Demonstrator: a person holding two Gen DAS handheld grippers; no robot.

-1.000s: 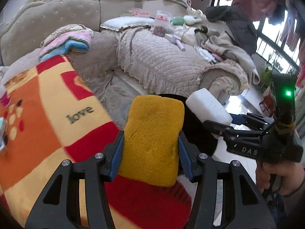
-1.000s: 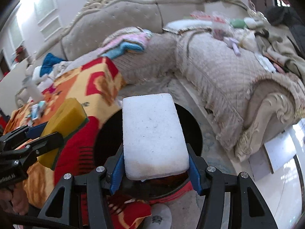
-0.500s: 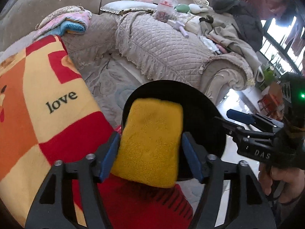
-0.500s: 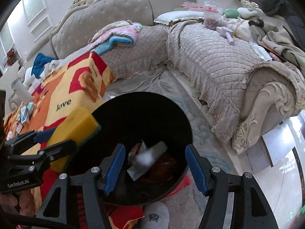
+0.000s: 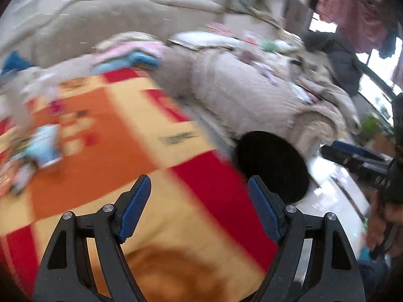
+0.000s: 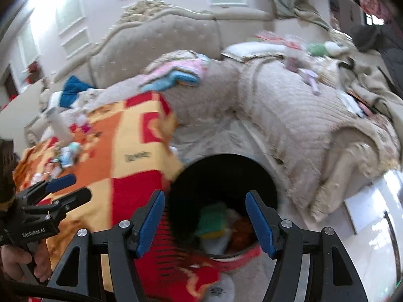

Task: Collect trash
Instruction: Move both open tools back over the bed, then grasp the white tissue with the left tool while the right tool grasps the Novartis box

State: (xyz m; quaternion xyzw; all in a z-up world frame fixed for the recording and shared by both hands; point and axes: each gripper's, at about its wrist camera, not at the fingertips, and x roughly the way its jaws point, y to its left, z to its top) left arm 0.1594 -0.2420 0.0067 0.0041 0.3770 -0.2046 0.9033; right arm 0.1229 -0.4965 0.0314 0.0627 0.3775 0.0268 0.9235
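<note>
In the right wrist view a black round bin [image 6: 267, 176] stands on the floor beside the low table. A yellow-and-green sponge [image 6: 211, 222] lies inside it on other rubbish. My right gripper [image 6: 205, 195] hangs above the bin, its jaws opening with nothing between them. In the blurred left wrist view my left gripper [image 5: 199, 180] is over the red, orange and yellow blanket [image 5: 113, 130]. Its jaws are opening too, with nothing between them. The bin [image 5: 272, 166] lies to its right. Small packets of litter [image 5: 46, 146] lie on the blanket at the far left.
A beige quilted sofa [image 6: 289, 115] wraps around the back and right, strewn with folded cloths, clothes and small items. A white bottle [image 6: 59, 125] stands at the blanket's far end. Pale glossy floor [image 6: 372, 211] shows to the right. A hand holds the left gripper [image 6: 75, 185].
Both sponges have left the jaws: the white one dropped into the bin first, then the yellow one. Both grippers opened wider, and the left one swung left, back over the blanket.
</note>
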